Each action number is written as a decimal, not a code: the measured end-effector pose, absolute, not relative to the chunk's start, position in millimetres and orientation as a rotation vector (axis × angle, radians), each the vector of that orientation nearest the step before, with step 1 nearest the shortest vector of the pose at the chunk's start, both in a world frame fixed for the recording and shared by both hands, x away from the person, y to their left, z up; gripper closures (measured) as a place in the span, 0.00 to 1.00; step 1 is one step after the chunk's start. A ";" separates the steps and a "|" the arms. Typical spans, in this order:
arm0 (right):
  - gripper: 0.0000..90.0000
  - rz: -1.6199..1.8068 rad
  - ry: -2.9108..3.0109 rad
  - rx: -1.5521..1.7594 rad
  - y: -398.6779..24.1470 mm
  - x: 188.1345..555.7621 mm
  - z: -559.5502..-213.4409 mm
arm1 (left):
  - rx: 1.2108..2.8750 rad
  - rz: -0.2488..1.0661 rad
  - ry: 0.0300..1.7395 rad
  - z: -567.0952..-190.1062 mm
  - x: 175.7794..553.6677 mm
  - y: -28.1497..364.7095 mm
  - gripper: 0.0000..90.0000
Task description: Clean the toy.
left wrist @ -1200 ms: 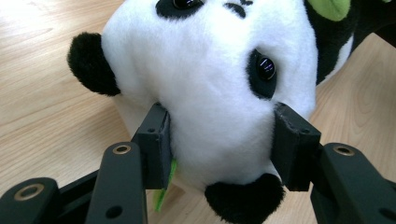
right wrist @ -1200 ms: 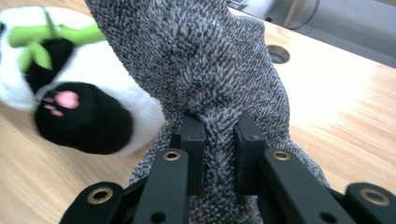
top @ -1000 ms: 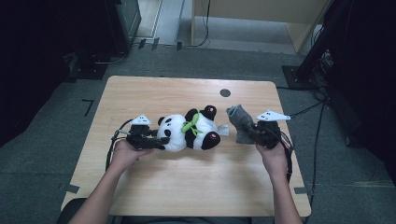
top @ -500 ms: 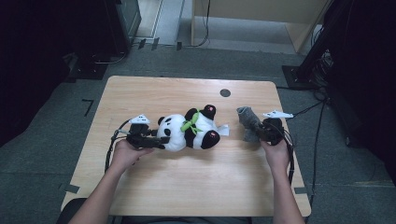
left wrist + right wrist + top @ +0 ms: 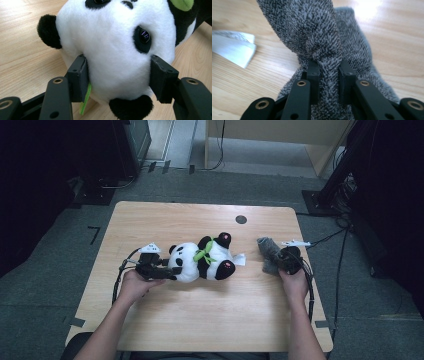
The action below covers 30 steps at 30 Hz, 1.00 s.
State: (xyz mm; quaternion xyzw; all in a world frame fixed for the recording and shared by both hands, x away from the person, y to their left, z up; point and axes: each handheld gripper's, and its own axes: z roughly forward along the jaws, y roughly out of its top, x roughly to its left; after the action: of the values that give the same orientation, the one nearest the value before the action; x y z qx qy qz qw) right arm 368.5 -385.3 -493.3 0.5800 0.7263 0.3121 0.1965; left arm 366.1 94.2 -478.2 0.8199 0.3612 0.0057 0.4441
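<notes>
A black-and-white plush panda [image 5: 200, 262] with a green bow lies on its side in the middle of the wooden table [image 5: 200, 320]. My left gripper [image 5: 169, 271] has its jaws on either side of the panda's head [image 5: 112, 50]. They have just been opening, but the pads [image 5: 80, 75] still press into the fur. To the right of the panda, my right gripper [image 5: 279, 262] is shut on a bunched grey terry cloth [image 5: 267, 247]. The cloth [image 5: 317, 32] is pinched between its jaws, which have eased slightly, and drapes onto the table.
A white fabric tag [image 5: 240, 259] sticks out of the panda toward the cloth. A small dark round hole [image 5: 241, 219] sits near the table's far edge. Cables trail from both grippers. Dark stands and wires surround the table on the floor.
My right gripper has come down toward the table and shifted right, away from the panda, with the grey cloth still in it. The left hand and the panda have stayed put.
</notes>
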 end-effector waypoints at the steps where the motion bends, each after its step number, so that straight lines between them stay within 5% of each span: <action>1: 0.84 0.864 2.039 1.623 -385.4 369.3 -496.7 | 2.033 0.015 0.894 -478.3 366.1 94.3 0.44; 8: 0.80 0.883 2.035 1.635 -389.1 370.9 -505.6 | 2.033 0.017 0.893 -478.7 366.1 94.3 0.43; 30: 0.17 0.991 1.974 1.667 -381.1 364.5 -488.4 | 2.034 0.009 0.898 -478.9 366.4 94.5 0.38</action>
State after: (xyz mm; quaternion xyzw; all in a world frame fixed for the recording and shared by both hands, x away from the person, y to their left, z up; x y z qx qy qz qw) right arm 364.5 -381.1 -488.4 0.5918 0.7009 0.3518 0.1863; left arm 366.4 94.5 -478.9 0.8202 0.3622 0.0037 0.4429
